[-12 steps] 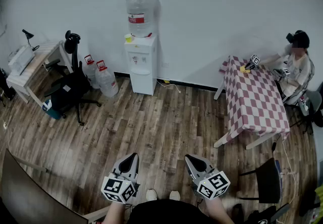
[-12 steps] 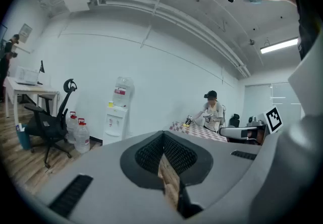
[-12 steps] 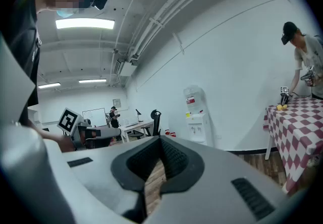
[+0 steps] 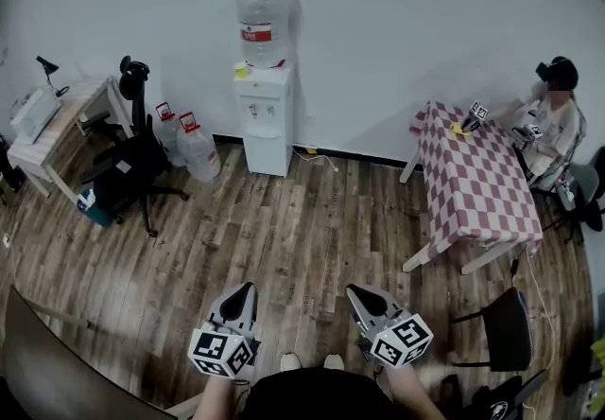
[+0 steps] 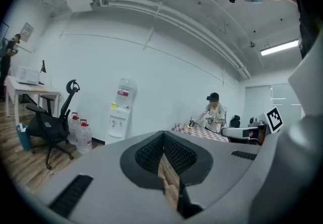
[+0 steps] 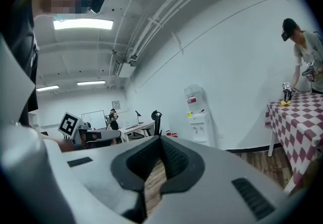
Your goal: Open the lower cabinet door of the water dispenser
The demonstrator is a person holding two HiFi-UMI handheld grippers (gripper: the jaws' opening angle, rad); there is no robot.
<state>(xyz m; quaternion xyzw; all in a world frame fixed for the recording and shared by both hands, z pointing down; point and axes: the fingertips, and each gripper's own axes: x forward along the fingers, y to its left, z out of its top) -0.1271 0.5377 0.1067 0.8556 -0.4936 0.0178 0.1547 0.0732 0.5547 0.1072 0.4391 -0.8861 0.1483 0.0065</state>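
The white water dispenser stands against the far wall with a large bottle on top. Its lower cabinet door looks closed. In the left gripper view the dispenser is small and far off, as is the dispenser in the right gripper view. My left gripper and right gripper are side by side near my body, well short of the dispenser. Both point toward it. Each has its jaws shut with nothing between them, as with the left gripper and the right gripper in their own views.
Two spare water bottles and a black office chair stand left of the dispenser, beside a desk. A checked table with a seated person is on the right. A black chair is near my right. Wood floor lies between.
The head view has shifted slightly. Both grippers keep their places, still shut.
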